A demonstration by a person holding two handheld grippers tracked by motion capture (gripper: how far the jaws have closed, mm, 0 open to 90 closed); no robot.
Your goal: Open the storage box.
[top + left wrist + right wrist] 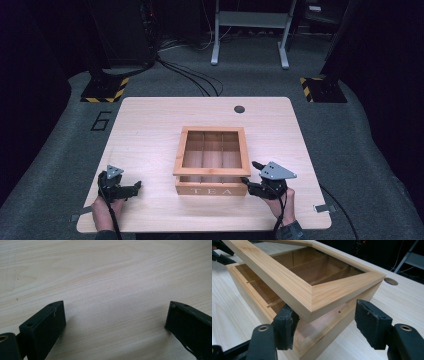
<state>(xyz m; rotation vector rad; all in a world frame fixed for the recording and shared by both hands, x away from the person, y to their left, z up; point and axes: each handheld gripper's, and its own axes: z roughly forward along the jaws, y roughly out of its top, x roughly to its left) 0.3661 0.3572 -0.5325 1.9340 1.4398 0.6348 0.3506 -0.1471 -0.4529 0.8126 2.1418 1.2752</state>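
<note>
At the tea box (212,175) corner, my right tongs (325,325) sit open under its hard, light lid (312,293); left tongs (115,320) open, empty.

You see a tea box (212,189) of pale wood, smooth and matt, with a straight fine grain; its lid frame (312,293) shows banded strips joined at a mitred corner. The table (150,120) is light wood-look board, smooth with a faint sheen and a broad flowing grain. Your right gripper (325,322) carries black pads (372,323) of matt, slightly pitted rubbery material. Your left gripper (115,320) shows smooth black plastic. The floor (60,150) is grey carpet, rough-textured.
</note>
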